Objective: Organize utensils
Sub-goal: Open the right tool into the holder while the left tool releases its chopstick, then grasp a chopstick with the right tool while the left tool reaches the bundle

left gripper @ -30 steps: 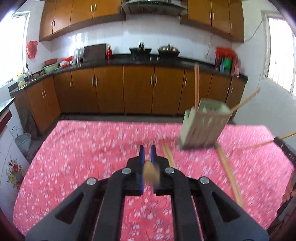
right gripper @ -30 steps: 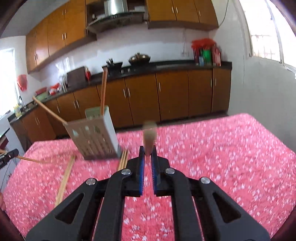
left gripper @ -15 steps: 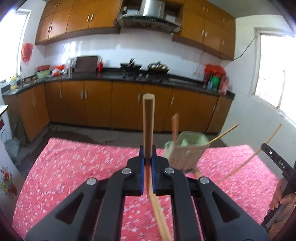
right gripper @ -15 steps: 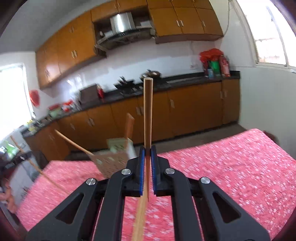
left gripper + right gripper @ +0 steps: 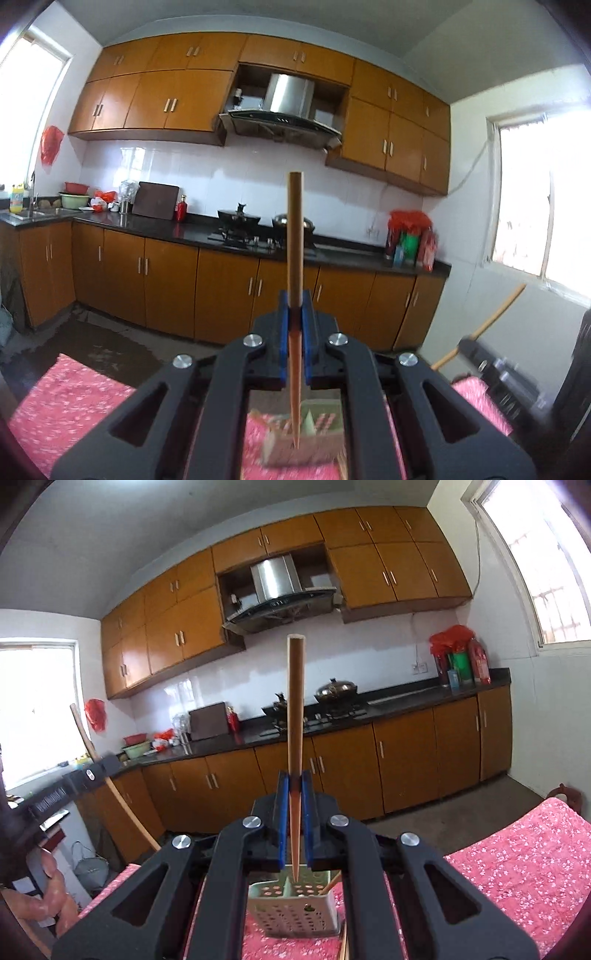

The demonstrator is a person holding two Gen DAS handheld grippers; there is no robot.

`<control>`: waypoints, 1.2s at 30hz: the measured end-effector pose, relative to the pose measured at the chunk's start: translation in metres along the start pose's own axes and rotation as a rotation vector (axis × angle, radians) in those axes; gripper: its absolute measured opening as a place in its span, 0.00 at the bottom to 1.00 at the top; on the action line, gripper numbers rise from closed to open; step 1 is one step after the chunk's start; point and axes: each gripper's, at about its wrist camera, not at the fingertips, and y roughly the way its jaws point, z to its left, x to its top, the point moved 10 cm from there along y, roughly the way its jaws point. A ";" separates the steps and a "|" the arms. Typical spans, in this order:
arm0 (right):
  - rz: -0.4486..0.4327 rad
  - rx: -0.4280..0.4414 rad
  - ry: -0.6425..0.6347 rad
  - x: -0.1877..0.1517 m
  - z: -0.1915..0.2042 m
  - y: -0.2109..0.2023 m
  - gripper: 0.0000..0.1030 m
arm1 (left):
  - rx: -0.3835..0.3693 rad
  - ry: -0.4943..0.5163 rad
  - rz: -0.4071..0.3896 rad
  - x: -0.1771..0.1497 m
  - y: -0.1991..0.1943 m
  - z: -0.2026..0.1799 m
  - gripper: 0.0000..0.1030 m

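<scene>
Orange kitchen cabinets (image 5: 229, 295), steel range hood (image 5: 284, 110), pink floral tablecloth (image 5: 524, 867).

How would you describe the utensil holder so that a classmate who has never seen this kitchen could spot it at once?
Start at the table under the pink floral tablecloth, in front of the long run of orange-brown base cabinets. On it, right below the right claw and the chopstick it grips, stands the utensil holder. It is a pale boxy caddy with perforated walls and a divider.
</scene>
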 end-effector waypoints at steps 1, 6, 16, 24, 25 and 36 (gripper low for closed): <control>0.009 -0.008 0.002 -0.004 -0.003 0.008 0.08 | 0.012 -0.003 -0.014 0.002 0.007 -0.001 0.08; 0.042 -0.013 0.015 -0.016 -0.009 0.024 0.08 | 0.049 -0.015 -0.053 0.004 0.040 -0.001 0.08; 0.146 -0.004 -0.004 -0.052 -0.007 0.043 0.08 | 0.048 -0.038 0.105 -0.064 0.086 0.011 0.08; 0.146 -0.024 -0.012 -0.044 -0.007 0.032 0.27 | 0.089 -0.027 0.130 -0.065 0.074 0.028 0.28; 0.134 -0.029 -0.017 -0.040 -0.007 0.027 0.29 | 0.091 -0.026 0.128 -0.062 0.071 0.030 0.29; 0.166 -0.082 -0.043 -0.049 -0.032 -0.042 0.29 | 0.160 0.015 0.152 -0.059 -0.019 0.071 0.45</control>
